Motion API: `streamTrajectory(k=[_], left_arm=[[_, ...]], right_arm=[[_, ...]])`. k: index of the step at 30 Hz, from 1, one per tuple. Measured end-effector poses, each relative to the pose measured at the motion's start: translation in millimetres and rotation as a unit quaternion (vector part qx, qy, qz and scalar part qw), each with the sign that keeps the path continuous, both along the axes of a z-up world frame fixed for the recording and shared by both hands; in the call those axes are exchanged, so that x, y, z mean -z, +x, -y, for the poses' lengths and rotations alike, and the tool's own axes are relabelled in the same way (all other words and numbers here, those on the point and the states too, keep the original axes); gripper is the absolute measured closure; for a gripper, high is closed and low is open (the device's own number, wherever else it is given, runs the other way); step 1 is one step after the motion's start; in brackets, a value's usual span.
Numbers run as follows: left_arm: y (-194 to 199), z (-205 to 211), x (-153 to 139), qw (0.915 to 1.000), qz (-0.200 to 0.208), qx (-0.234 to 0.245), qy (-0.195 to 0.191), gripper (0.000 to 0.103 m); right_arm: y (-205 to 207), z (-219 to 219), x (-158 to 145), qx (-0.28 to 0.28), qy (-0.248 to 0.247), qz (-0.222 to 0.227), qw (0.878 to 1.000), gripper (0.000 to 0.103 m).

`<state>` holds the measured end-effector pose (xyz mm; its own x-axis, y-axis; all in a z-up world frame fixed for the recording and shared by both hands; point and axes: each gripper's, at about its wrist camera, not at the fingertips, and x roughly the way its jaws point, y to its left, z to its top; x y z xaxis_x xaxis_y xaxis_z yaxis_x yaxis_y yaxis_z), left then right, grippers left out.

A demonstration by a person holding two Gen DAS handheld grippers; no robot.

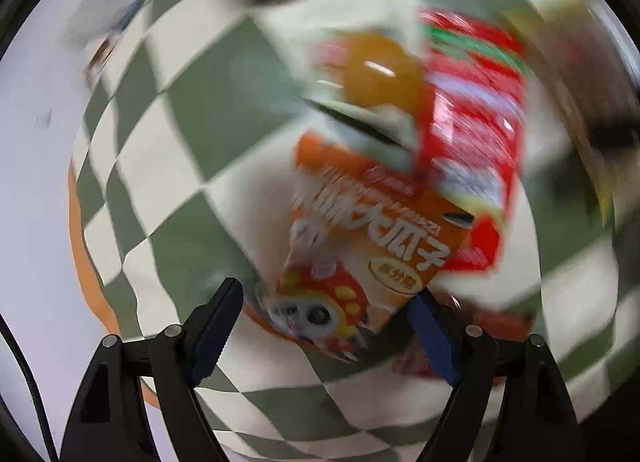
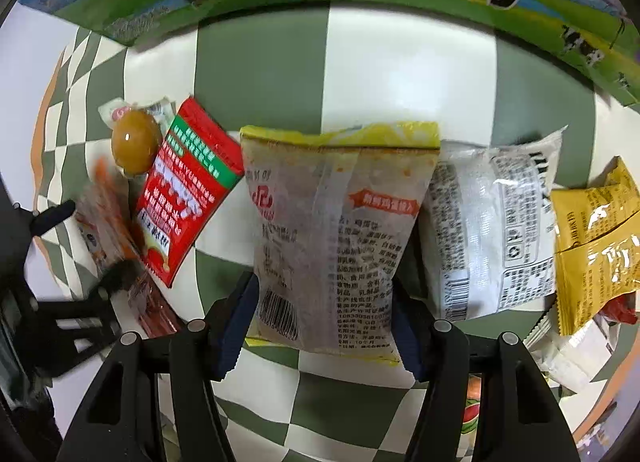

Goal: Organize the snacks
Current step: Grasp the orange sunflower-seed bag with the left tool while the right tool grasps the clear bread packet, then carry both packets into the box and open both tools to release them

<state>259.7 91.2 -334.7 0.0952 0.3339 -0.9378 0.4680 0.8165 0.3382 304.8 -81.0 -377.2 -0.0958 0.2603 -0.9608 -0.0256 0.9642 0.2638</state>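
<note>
On the green-and-white checked desk (image 2: 260, 73), the right gripper (image 2: 324, 322) fingers straddled a translucent yellow-edged snack bag (image 2: 332, 229), apparently unclamped, while the left gripper (image 1: 324, 326) fingers stood apart around a blurred orange seed packet (image 1: 372, 246).

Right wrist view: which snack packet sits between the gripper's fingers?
The clear packet with yellow end seals, back side up with its barcode showing. It lies between the right gripper fingers; the red packet lies left, the white packet right.
</note>
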Motion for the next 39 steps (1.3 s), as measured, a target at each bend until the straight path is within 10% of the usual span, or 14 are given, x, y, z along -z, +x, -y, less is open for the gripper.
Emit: streamTrajectory(k=[6,11,14,18,25,27,31,39], left_arm=[[30,-50,-23,0.9786,-0.002,-0.160,-0.130,0.021],[42,-63,-8,0.9792,-0.019,-0.158,-0.125,0.021],[39,-61,-9,0.9722,-0.015,-0.190,-0.137,0.051],[24,-58,-11,0.9685,0.013,-0.209,-0.135,0.056],[0,-99,0,0.9207,-0.015,-0.327,-0.212,0.047],[1,-95,7,0.9293,-0.026,-0.311,-0.198,0.044],[14,-80,-1,0.9448,-0.007,-0.288,-0.156,0.049],[-22,-88,-21,0.9358,0.018,-0.311,-0.164,0.055]], right_arm=[[11,10,0,0.039,0.011,-0.012,0.999,0.038],[17,14,3,0.058,0.011,-0.007,0.998,0.039],[14,12,0,0.058,0.001,0.010,0.998,0.048],[8,13,-7,0.060,0.003,0.017,0.998,0.054],[-3,9,-5,0.046,0.008,0.010,0.999,0.050],[0,-1,0,0.046,0.010,0.002,0.999,0.037],[1,-15,3,0.038,-0.015,0.019,0.999,0.045],[-15,-20,-22,0.033,0.005,0.046,0.998,0.063]])
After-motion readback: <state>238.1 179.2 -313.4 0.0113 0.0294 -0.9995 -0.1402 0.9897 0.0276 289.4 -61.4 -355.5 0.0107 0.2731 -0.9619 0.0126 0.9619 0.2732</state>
